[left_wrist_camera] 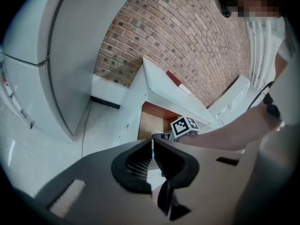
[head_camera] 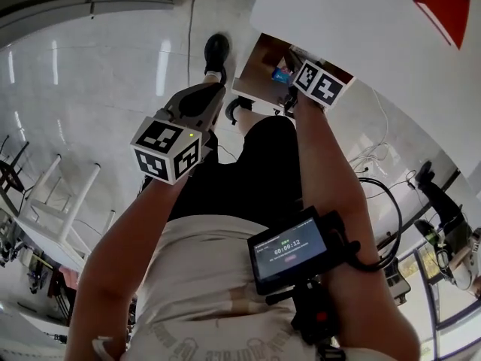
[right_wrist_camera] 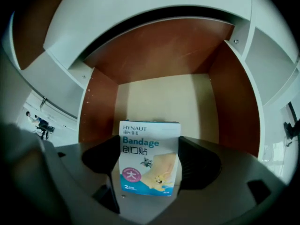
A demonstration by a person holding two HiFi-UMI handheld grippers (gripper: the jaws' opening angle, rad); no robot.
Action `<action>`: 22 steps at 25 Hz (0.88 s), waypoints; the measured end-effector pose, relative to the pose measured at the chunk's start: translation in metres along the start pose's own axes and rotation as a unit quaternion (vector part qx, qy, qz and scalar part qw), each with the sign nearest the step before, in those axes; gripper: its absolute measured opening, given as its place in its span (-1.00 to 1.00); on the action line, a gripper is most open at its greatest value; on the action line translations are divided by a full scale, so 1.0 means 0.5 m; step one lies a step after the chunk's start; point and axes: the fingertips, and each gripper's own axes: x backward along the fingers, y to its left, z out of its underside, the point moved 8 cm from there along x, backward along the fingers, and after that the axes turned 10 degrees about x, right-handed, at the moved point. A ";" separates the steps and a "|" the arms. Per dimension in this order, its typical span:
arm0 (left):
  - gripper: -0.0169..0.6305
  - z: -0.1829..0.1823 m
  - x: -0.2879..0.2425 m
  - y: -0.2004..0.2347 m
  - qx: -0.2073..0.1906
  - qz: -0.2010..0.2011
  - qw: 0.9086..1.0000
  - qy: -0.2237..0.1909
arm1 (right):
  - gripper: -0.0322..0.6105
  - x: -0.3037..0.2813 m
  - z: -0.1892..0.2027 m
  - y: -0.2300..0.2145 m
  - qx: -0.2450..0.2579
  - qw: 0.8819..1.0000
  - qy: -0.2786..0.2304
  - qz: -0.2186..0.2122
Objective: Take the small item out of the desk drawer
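The right gripper (right_wrist_camera: 150, 157) clamps the bandage box (right_wrist_camera: 149, 142) by its long sides over the open drawer (right_wrist_camera: 161, 95) floor, box lengthwise along the jaws, while the farther left gripper (left_wrist_camera: 153, 154) hangs closed and empty.

The open drawer (right_wrist_camera: 159, 97) has a pale bottom panel between reddish-brown side walls. In the right gripper view a bandage box (right_wrist_camera: 149, 158) stands upright at 6 o'clock over that panel; whether it touches the panel cannot be told. In the head view the white desk top (head_camera: 353, 28) carries a flat red thing (head_camera: 443, 2) at 1 o'clock. The glossy floor (head_camera: 98, 74) bears a black shoe (head_camera: 216, 51) at 12 o'clock and loose cables (head_camera: 372, 156) at 3 o'clock.
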 end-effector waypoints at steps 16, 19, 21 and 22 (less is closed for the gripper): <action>-0.90 0.006 -0.018 -0.114 -0.033 0.005 0.999 -0.010 | 0.17 0.135 0.018 -0.074 0.005 0.996 -0.043 -0.078; -0.90 0.002 -0.018 -0.120 -0.036 0.002 0.999 -0.012 | 0.17 0.149 0.016 -0.074 0.006 0.994 -0.052 -0.093; -0.90 0.000 -0.018 -0.126 -0.038 0.002 0.999 -0.013 | 0.17 0.157 0.017 -0.075 0.008 0.994 -0.056 -0.099; -0.90 -0.001 -0.016 -0.128 -0.039 0.002 0.999 -0.014 | 0.17 0.162 0.017 -0.075 0.011 0.993 -0.057 -0.101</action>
